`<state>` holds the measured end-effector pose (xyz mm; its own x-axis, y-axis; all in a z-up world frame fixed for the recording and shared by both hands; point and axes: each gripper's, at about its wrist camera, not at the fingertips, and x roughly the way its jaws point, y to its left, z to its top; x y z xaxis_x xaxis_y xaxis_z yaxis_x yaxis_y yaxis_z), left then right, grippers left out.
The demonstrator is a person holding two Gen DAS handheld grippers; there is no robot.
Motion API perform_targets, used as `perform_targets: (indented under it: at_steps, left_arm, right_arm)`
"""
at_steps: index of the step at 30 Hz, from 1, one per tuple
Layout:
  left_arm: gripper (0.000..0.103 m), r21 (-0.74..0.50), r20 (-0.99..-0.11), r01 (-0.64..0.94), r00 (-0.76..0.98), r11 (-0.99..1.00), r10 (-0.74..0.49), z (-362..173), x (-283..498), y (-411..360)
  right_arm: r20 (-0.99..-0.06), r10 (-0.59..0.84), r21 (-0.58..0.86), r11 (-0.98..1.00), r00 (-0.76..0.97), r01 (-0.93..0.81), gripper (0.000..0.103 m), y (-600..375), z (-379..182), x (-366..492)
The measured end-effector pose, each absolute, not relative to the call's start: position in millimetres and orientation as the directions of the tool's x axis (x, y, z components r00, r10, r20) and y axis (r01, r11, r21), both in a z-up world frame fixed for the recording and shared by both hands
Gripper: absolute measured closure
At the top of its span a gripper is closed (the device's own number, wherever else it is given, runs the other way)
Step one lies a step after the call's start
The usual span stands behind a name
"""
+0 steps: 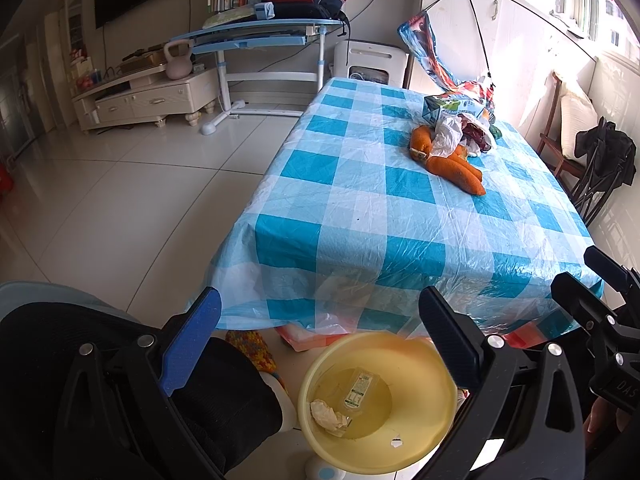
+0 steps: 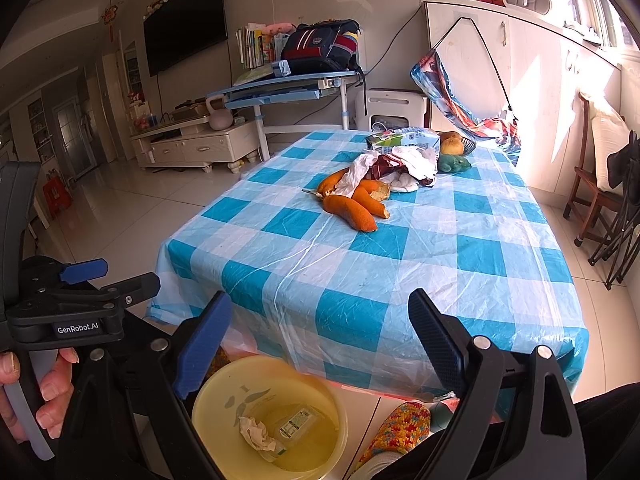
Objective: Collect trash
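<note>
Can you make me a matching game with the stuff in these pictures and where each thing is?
Things:
1. orange peels
2. crumpled tissue
3. kettlebell
4. backpack

Places:
A. on the blue desk
B. inside the yellow bin
C. on the checked tablecloth
D. on the TV cabinet

Pairs: 1-C, 2-B, 3-D, 4-A

The yellow bin stands on the floor, below the table edge. Both grippers' jaws are open and hold nothing.

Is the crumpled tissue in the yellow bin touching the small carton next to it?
Cannot tell. In the right wrist view the crumpled tissue lies close beside the small carton in the yellow bin, but neither view shows contact or a gap plainly.
</note>
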<state>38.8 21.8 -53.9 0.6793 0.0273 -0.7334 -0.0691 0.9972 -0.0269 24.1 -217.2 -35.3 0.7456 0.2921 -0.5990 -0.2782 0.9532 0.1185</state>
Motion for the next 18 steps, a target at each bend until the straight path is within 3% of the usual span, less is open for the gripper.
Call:
perform_targets:
  at_steps: [18]
  left_arm:
    - [0.007, -0.028, -0.734, -0.07, 0.679, 0.997, 0.027, -53.4, 39.3, 22.0]
  right_arm:
    - [-0.598, 0.292, 0.118, 0.953, 0.747, -0.278, 0.017, -218.1, -33.1, 25.0]
